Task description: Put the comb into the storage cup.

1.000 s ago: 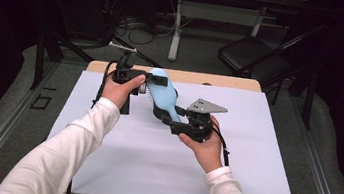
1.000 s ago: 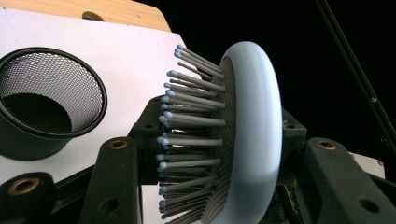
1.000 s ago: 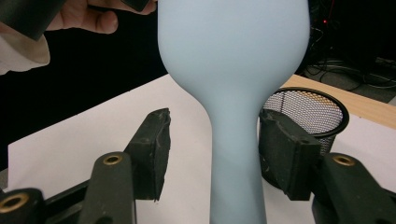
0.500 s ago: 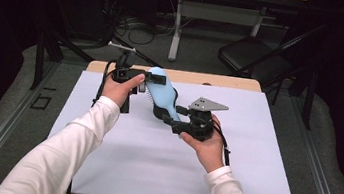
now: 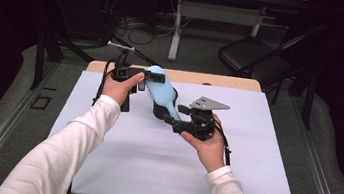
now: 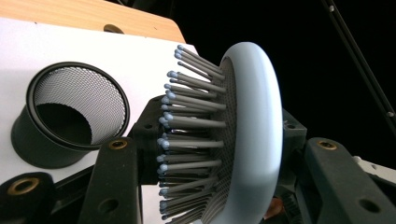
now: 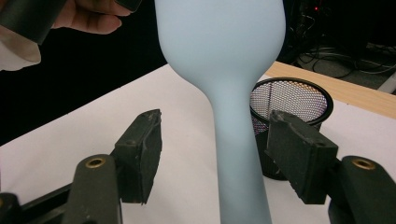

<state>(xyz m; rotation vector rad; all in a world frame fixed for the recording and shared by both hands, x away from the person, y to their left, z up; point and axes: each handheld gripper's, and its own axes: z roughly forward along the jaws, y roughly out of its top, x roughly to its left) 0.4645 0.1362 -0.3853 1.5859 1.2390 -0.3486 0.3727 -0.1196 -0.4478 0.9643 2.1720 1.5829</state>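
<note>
My left hand-held gripper (image 5: 148, 75) squeezes the round head of the light blue hairbrush (image 5: 162, 91); the brush is up in the air, above the counter (image 5: 250, 178). My right hand-held gripper (image 7: 215, 156) has just been opening; its pads stand on each side of the handle and do not touch it. I think the brush is light, hard and smooth, so it may slip; the thin handle is the best place to hold. The black mesh cup (image 7: 292, 105) sits just behind it.
</note>
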